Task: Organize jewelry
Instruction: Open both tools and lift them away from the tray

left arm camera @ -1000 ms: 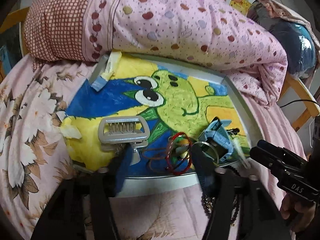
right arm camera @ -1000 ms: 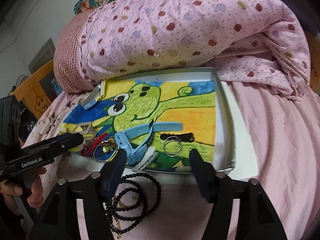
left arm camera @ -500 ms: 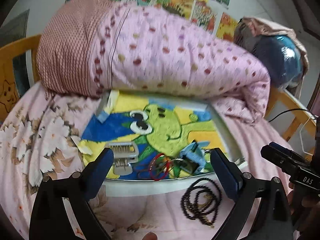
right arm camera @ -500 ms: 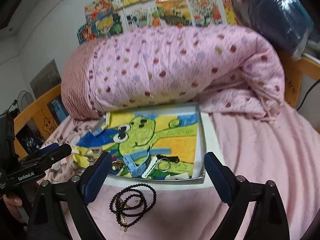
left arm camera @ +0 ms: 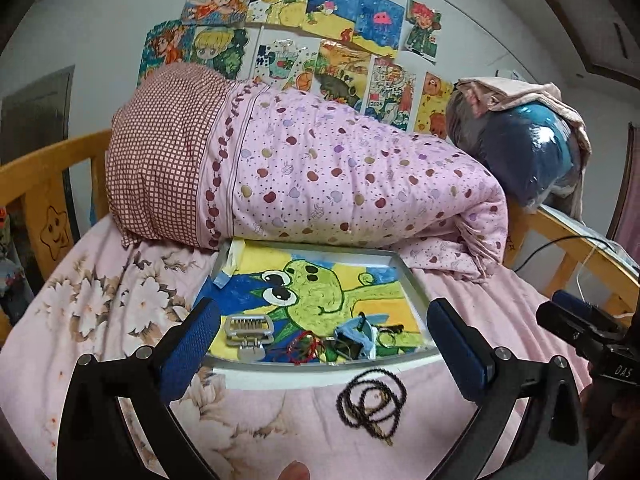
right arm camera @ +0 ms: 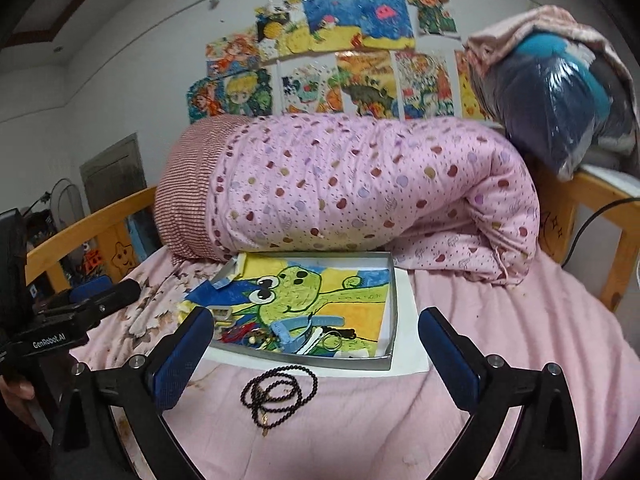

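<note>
Bedsheet with pale blossoms fills the left side, and over it the left tongs hang with both blue pads spread wide, nothing between them. Past them lies a shallow grey tray lined with a green frog drawing, set against a rolled pink quilt. Along the tray's near edge, from the left, sit a silver hair clip, a red cord bracelet, a light blue watch and a thin metal ring, crowded close together. Just outside the tray, on the pink sheet in front of its near rim, a dark beaded necklace lies in loose coils, touching neither tongs. Further right the right tongs are likewise wide apart and empty, held above the bed short of the tray. Behind everything, bright children's drawings cover the wall, and a blue plastic-wrapped bundle rests on the wooden bed rail at far right.
</note>
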Action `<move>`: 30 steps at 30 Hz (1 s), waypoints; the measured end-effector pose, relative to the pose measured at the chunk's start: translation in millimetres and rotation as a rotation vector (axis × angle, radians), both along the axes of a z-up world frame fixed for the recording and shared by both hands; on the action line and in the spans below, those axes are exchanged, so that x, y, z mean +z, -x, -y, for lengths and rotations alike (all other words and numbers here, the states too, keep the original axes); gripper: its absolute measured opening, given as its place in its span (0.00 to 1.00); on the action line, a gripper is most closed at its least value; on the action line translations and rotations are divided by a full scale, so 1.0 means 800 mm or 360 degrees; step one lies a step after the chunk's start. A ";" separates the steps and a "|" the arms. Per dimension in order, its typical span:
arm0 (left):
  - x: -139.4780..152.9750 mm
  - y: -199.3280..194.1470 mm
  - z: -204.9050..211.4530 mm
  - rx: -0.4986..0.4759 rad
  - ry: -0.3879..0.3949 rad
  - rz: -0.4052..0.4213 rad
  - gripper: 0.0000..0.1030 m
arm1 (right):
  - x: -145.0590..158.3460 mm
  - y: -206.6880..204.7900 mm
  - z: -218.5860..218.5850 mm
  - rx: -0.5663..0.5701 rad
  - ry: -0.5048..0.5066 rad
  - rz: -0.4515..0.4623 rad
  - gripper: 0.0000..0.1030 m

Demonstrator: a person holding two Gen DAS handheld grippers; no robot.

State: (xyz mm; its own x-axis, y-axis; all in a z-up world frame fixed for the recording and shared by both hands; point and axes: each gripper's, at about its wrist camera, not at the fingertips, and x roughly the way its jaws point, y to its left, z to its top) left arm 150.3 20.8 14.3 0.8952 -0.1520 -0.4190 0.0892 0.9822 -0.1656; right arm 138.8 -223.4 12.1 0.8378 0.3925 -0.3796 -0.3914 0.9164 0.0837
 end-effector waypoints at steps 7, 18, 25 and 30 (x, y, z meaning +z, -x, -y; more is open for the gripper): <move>-0.002 0.050 0.015 -0.0022 -0.0097 -0.0004 0.98 | 0.001 0.042 -0.002 0.0077 0.0055 0.0062 1.00; -0.014 0.096 0.025 -0.0003 -0.0168 -0.0045 0.98 | -0.006 0.078 0.004 0.0103 0.0106 0.0087 1.00; -0.030 0.102 0.019 0.0031 -0.0168 -0.0161 0.98 | -0.023 0.080 0.017 0.0048 0.0094 0.0004 1.00; -0.045 0.097 0.021 0.0024 -0.0198 -0.0246 0.98 | -0.042 0.074 0.021 0.0018 0.0107 -0.0084 1.00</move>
